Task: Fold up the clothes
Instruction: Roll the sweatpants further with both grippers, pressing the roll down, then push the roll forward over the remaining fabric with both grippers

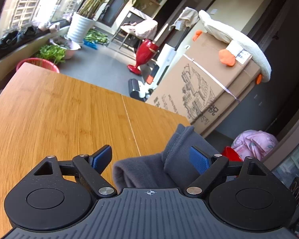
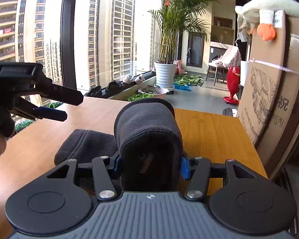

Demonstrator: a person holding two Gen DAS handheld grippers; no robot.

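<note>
Two claws over a bamboo-look wooden table [image 1: 59,107] with a seam running across the top, sunlight hitting one half so it glows orange. Right claw [image 2: 149,165] is clamped on a rolled-up bundle of dark grey fabric [image 2: 147,131], blue pads pressed into both sides, and the rest of the garment lies flat on the table just left of it. Left claw [image 1: 151,157] is spread wide with nothing pinched; in its own view the grey cloth sits low on the table between and beside its right pad, near the table's right edge. From the right wrist view the left claw [image 2: 55,107] hangs above the table's left side, apart from the bundle.

Room's a sunny high-rise balcony kind of space: big window with tower blocks outside, tall palm in a white ribbed pot [image 2: 165,73], greens on the grey floor, red vase-shaped thing [image 1: 145,53], huge cardboard box [image 1: 205,85] with a plush goose [image 1: 239,45] draped over it.
</note>
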